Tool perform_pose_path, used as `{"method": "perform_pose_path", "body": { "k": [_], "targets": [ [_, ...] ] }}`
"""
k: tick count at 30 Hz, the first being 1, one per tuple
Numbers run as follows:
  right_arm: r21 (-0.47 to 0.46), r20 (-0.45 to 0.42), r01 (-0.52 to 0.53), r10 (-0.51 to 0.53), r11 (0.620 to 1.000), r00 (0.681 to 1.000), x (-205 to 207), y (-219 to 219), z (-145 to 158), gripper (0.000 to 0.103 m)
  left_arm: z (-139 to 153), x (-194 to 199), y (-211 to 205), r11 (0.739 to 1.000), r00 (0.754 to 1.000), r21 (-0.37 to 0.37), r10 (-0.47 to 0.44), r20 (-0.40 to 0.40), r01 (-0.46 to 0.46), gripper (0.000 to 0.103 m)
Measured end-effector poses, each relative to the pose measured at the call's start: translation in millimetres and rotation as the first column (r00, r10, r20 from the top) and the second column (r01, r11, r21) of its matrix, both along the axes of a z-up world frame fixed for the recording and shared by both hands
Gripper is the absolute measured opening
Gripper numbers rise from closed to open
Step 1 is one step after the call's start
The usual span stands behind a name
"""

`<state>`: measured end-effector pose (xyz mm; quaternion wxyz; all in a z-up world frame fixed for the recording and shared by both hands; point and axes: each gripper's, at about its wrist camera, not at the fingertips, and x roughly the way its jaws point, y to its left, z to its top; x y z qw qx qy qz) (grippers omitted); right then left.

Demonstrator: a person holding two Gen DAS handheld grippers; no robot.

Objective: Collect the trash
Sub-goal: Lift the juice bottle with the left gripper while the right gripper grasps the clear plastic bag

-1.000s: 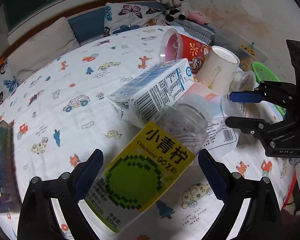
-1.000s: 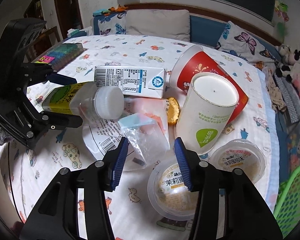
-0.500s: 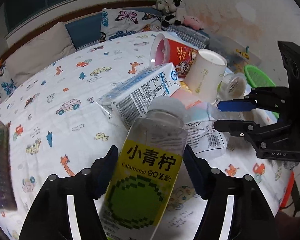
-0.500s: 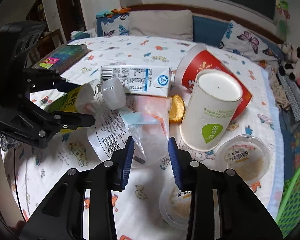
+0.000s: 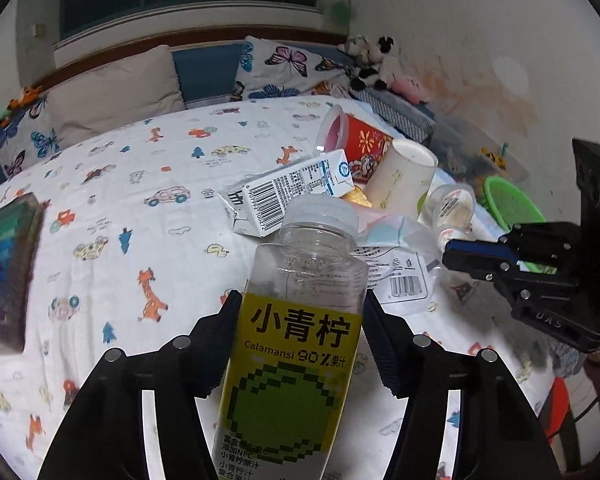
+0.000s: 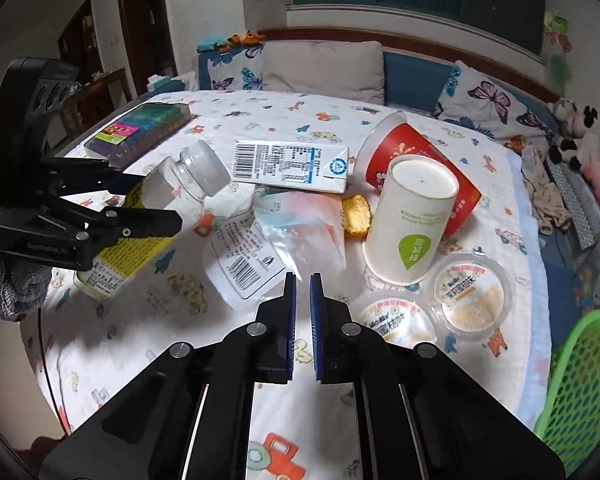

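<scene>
Seen from the left wrist camera, the left gripper (image 5: 300, 316) clamps a clear plastic juice bottle (image 5: 300, 344) with a yellow-green label, its fingers pressed against both sides of the label and its white cap pointing away. The right wrist camera shows what that close view cannot: the bottle (image 6: 156, 216) is tilted and lifted off the cartoon-print tablecloth (image 6: 140, 344).

The right gripper (image 6: 302, 292) hangs above the cloth with its blue-padded fingers drawn nearly together, a thin gap between them and nothing inside. Just past its tips lies a crumpled clear plastic bag (image 6: 268, 240) with barcode labels. To the right sit two sealed clear pudding cups (image 6: 474, 294), touching each other, and an upside-down white paper cup (image 6: 412, 216). Behind these lie a flattened milk carton (image 6: 290, 166) and a red paper tub (image 6: 412, 152) on its side. A green mesh basket (image 6: 576, 380) stands at the table's right edge. Only the right view shows the colourful box (image 6: 140, 130) clearly, at far left.
</scene>
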<state>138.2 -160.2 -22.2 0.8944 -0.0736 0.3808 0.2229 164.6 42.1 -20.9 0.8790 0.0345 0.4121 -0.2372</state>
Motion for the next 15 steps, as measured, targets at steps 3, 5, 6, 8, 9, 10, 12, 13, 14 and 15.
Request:
{"method": "perform_pose_path", "body": {
  "k": [3,5,6,8,9,10,12,13,14,15],
  "targets": [
    [0.029,-0.014,0.004,-0.003,1.0,1.0,4,-1,1,0.029,4,-7,5,1.0,1.0,-0.023,0.014,0.013,-0.014,0.058],
    [0.045,-0.016,0.016,-0.016,0.999,1.0,9,-1,1,0.049,7,-10,8,0.999,1.0,-0.031,0.026,0.018,-0.025,0.058],
    [0.045,-0.013,0.017,-0.017,0.999,1.0,10,0,1,0.049,7,-11,10,0.999,0.999,-0.034,0.031,0.017,-0.03,0.058],
    [0.042,-0.016,0.014,-0.014,0.999,1.0,16,4,1,0.049,8,-10,14,0.998,0.999,-0.04,0.041,0.016,-0.041,0.058],
    [0.048,-0.03,0.006,-0.004,0.999,1.0,20,7,-1,0.049,8,-10,16,0.998,0.999,-0.043,0.044,0.015,-0.043,0.058],
    [0.05,-0.049,0.0,0.002,0.999,0.999,25,9,-3,0.051,7,-10,17,0.998,0.999,-0.045,0.047,0.016,-0.046,0.058],
    [0.04,-0.063,0.001,0.002,0.999,0.998,33,14,-9,0.058,7,-10,19,0.997,0.998,-0.052,0.053,0.015,-0.052,0.058],
    [0.032,-0.068,0.002,0.001,0.999,0.998,36,17,-12,0.059,7,-11,20,0.997,0.998,-0.055,0.055,0.015,-0.054,0.058],
    [0.022,-0.071,0.009,-0.008,1.0,0.997,40,19,-15,0.059,6,-11,21,0.997,0.998,-0.057,0.058,0.015,-0.057,0.058],
    [0.022,-0.079,0.011,-0.01,1.0,0.997,43,21,-17,0.059,6,-12,21,0.997,0.998,-0.057,0.058,0.015,-0.057,0.058]
  ]
}}
